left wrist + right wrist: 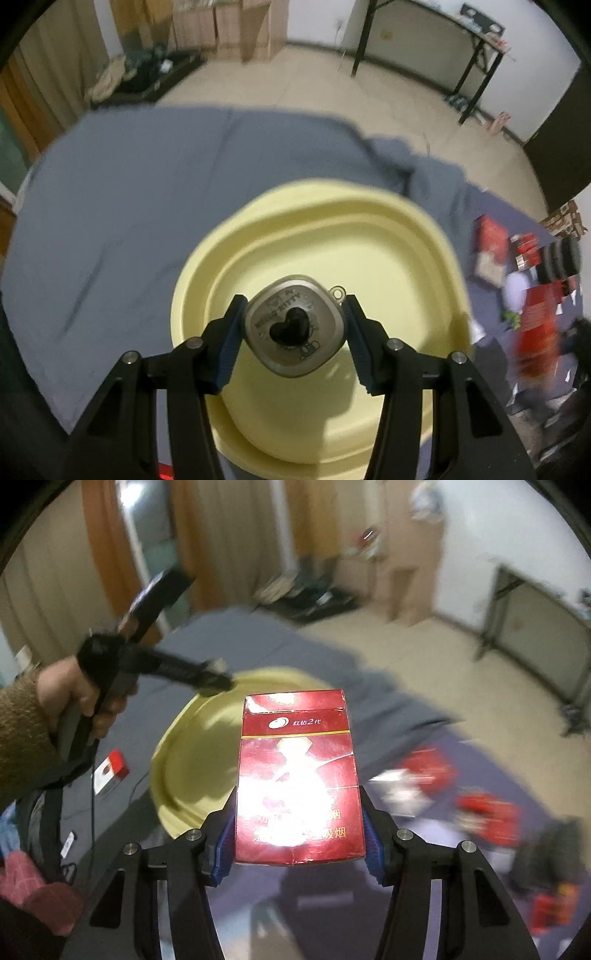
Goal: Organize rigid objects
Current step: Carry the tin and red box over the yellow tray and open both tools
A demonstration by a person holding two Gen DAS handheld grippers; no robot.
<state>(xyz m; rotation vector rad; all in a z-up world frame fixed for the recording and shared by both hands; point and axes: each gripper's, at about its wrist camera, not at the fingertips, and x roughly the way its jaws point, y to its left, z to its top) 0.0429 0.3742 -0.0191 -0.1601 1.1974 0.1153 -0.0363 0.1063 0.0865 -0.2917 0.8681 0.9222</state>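
The left wrist camera is looking steeply down along its own black fingers, sitting close above the pale yellow plastic basin point(321, 236) on the grey-blue bedsheet point(129, 221), with the sheet's far edge and the beige tiled floor point(295, 88) beyond. The right wrist camera is facing less steeply from nearer the sheet's right side, its middle filled by a glossy red cardboard packet point(297, 775) very close to the lens. Both views are sharing the basin point(192, 760), the sheet, scattered red packets and the black-framed table point(443, 48) by the wall.
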